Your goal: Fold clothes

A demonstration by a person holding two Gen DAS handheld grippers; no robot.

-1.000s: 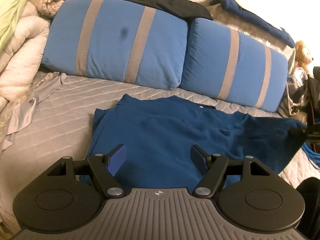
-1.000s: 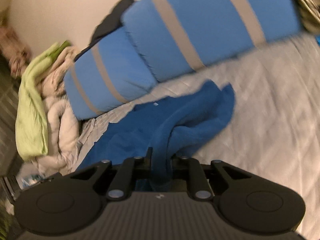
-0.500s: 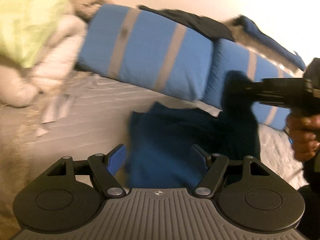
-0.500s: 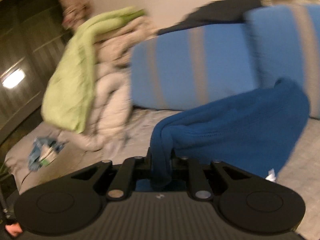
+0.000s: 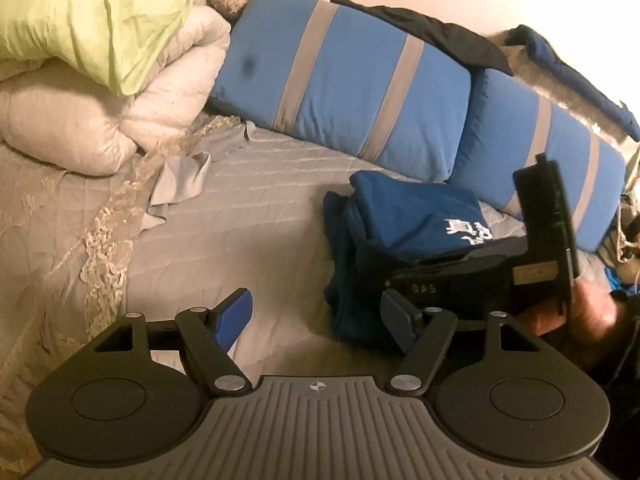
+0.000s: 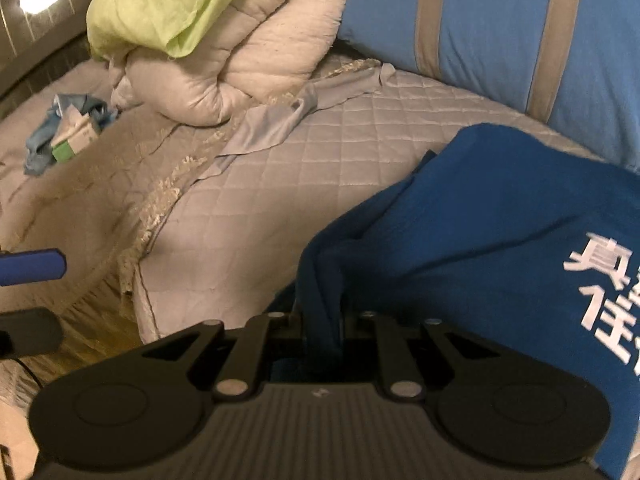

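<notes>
Quilted bed point(image 5: 260, 216); blue shirt point(image 5: 416, 216) now doubled over.

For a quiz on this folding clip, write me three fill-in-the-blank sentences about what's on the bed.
1. The right claw is shut on the ____ garment.
2. The left claw is open and holds ____.
3. The lettering on the garment is ____ in colour.

Missing words: blue; nothing; white

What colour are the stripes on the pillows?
Grey, on blue pillows; clearest in the left wrist view.
</notes>
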